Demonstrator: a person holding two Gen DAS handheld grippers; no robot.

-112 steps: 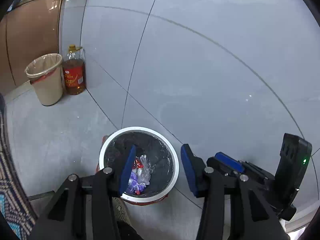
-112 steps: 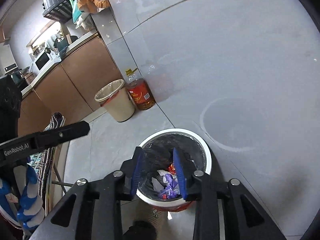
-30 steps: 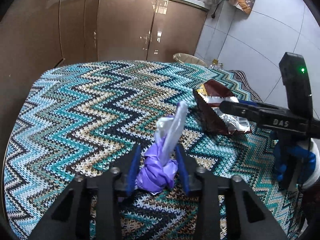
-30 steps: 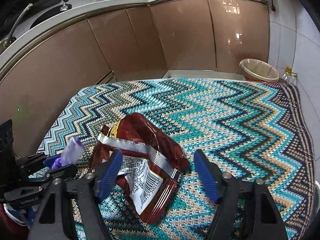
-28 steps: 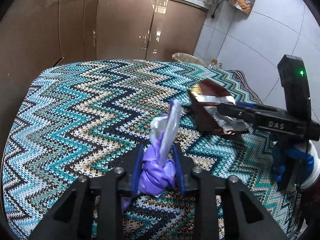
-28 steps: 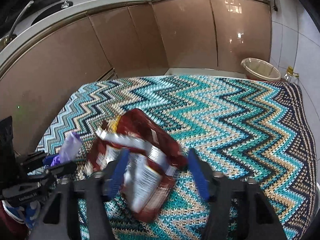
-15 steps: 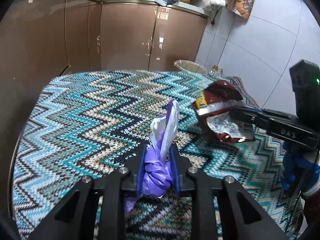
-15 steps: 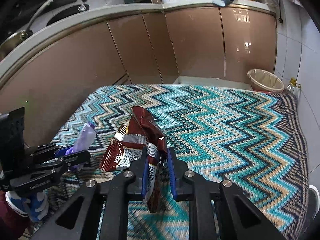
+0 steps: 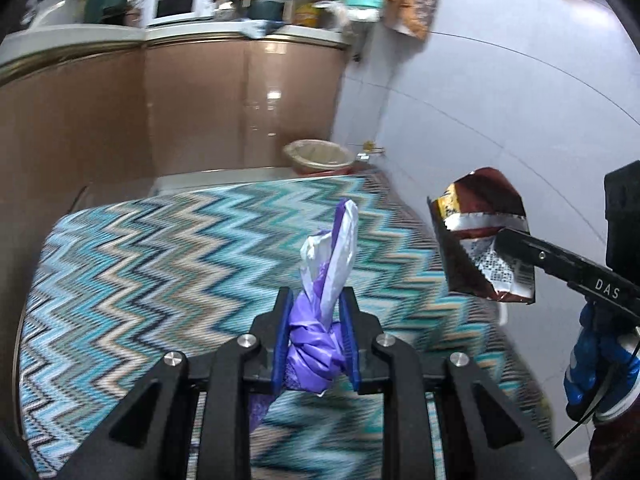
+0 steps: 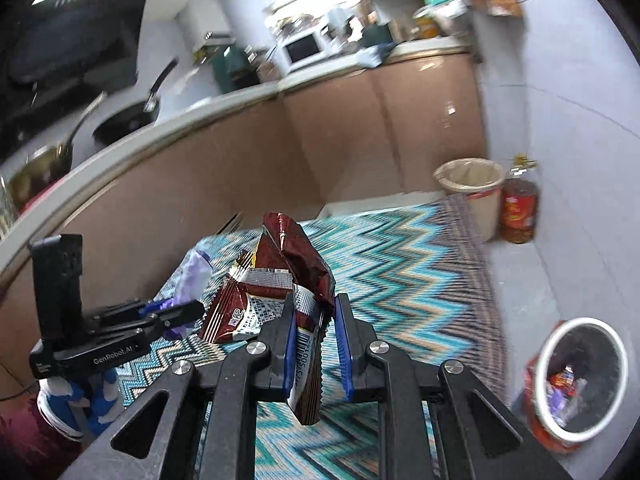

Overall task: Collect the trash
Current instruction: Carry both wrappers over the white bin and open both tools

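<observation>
The right gripper (image 10: 316, 344), pinching the snack wrapper (image 10: 276, 292), is nearer the trash bin (image 10: 580, 376) at near right than the left gripper (image 9: 316, 344), which pinches the purple bag (image 9: 320, 320).

The right gripper (image 9: 516, 246), seen right of the left jaws, bore "DAS" in white. The left gripper (image 10: 176, 314), left of the right jaws, read "GenRobot.AI". Between the right jaws, the snack wrapper (image 10: 280, 292) showed barcode digits "5001"; its other print was unreadable.
</observation>
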